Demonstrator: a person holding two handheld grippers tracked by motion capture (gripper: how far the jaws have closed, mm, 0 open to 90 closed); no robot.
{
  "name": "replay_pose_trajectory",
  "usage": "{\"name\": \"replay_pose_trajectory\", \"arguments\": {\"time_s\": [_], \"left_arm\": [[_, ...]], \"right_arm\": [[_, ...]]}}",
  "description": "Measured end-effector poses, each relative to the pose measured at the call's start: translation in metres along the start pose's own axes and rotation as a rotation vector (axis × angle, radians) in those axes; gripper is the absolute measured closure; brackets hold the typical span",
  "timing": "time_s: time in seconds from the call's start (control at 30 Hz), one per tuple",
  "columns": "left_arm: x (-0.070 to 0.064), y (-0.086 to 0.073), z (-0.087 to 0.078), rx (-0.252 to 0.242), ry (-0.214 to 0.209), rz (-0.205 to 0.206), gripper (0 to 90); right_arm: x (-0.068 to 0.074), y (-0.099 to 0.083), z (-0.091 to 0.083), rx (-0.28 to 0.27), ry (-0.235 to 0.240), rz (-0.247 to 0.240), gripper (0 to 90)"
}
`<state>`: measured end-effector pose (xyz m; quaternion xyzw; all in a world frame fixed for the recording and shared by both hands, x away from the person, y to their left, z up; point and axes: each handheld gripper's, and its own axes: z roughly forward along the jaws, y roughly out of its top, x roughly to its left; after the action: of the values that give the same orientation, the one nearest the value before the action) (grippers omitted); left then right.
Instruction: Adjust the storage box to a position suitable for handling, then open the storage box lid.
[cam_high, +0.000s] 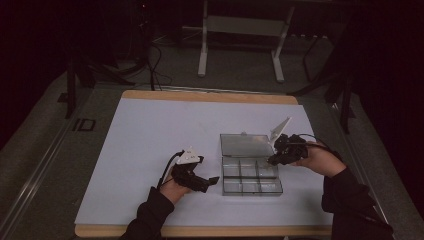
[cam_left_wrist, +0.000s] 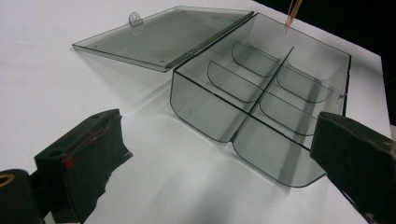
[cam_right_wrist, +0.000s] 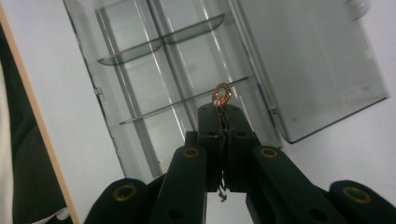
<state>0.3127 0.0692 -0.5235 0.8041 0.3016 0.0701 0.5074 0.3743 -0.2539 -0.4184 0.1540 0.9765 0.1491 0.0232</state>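
Copper ring (cam_right_wrist: 222, 93) sits pinched at the right gripper (cam_right_wrist: 223, 109) tips over the compartment box (cam_right_wrist: 140, 116); I'd lower before releasing; left gripper (cam_left_wrist: 205, 163) gapes empty

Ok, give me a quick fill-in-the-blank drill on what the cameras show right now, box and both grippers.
1. The clear compartment box has its lid lying ____.
2. The right gripper is shut on a small copper-coloured ____.
3. The left gripper sits beside the box with its jaws ____.
4. The box compartments look ____.

Missing words: open; ring; open; empty
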Motion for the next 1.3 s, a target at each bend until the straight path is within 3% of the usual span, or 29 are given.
{"name": "replay_pose_trajectory", "arguments": {"time_s": [0.27,0.5,0.9,1.3], "left_arm": [[-0.002,0.0,0.001,0.005,-0.001,0.007,3.4],[0.0,-0.001,0.002,0.007,0.0,-0.002,3.4],[-0.001,-0.001,0.002,0.004,-0.002,-0.001,3.4],[-0.003,-0.001,0.003,0.012,0.007,0.002,3.4]], "right_arm": [[-0.005,-0.007,0.035,0.042,0.036,0.014,87.6],[-0.005,-0.008,0.051,0.073,0.048,0.022,87.6],[-0.006,-0.009,0.061,0.107,0.052,0.034,86.5],[-0.006,-0.013,0.047,0.074,0.008,0.05,71.1]]}}
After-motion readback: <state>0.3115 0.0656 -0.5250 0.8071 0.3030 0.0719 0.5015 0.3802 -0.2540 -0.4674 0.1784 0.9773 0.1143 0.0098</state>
